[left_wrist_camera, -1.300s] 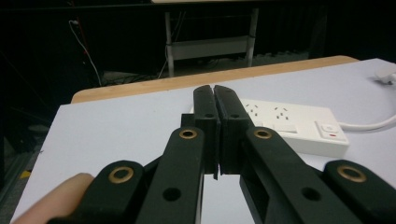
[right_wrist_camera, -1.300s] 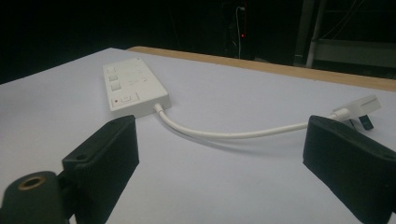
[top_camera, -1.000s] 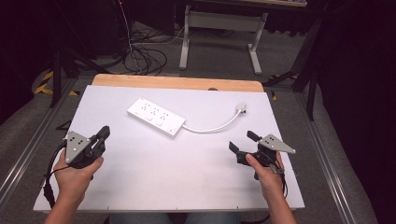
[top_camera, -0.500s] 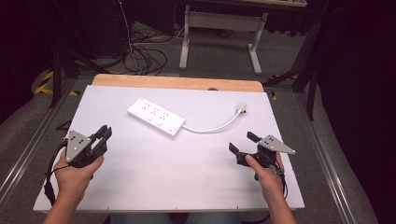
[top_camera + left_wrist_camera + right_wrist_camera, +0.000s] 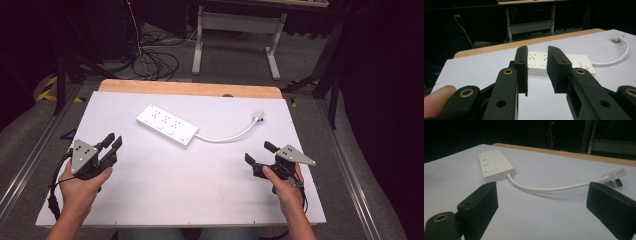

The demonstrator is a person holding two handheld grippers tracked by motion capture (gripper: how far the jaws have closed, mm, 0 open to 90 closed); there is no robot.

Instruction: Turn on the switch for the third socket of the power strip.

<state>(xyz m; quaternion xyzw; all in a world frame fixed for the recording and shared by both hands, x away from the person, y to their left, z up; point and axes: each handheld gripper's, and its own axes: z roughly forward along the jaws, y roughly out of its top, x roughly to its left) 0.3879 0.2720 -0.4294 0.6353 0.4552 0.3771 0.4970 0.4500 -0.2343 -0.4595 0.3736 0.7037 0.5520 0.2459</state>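
Two black two-jaw tools waited, both spread and empty, near the white surface's (image 5: 165,200) front corners. The white rectangular plastic power strip (image 5: 167,125) lay toward the far edge, slanting left-to-right, nearer the left tool (image 5: 110,144) than the right tool (image 5: 259,156).

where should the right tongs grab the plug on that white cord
Grip the plug across its flat white body, coming from the near side with the right tongs, whose jaws stand wide open. Its prongs point away from the cord, so probably avoid that end.
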